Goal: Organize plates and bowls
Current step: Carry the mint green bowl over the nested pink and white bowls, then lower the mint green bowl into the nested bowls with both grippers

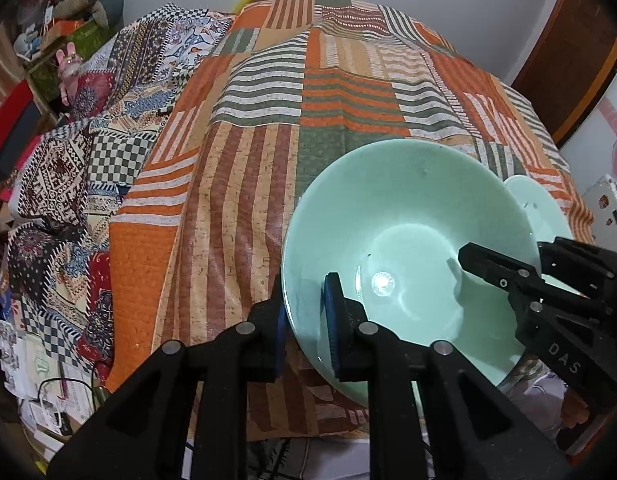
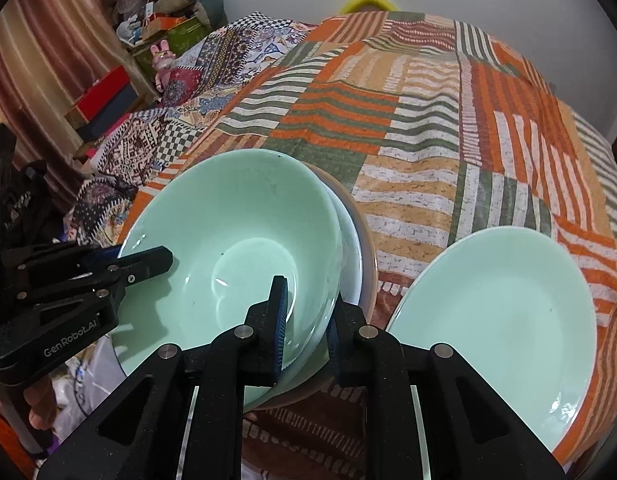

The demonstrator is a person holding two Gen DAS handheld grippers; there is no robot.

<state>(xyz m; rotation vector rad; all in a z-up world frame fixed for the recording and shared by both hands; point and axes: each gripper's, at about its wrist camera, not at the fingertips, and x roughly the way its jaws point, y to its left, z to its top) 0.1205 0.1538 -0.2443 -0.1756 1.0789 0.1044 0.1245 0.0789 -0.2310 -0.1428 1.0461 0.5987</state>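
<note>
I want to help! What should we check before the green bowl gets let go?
1. Left tool pinches the green bowl's rim: ok.
2. Right tool pinches the rim on the other side: ok.
3. Bowl sits inside the stacked bowls underneath: ok, though fully seated cannot tell.
4. Bowl level: not ok, it looks tipped.
5. Green plate beside the stack is apart from it: ok.
6. Bedspread under the stack is flat: cannot tell.

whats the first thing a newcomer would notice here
A pale green bowl fills the near middle, held by its rim on both sides: left gripper, right gripper. It sits on other bowls, with a green plate to the right, all on a loud orange striped bedspread.
</note>
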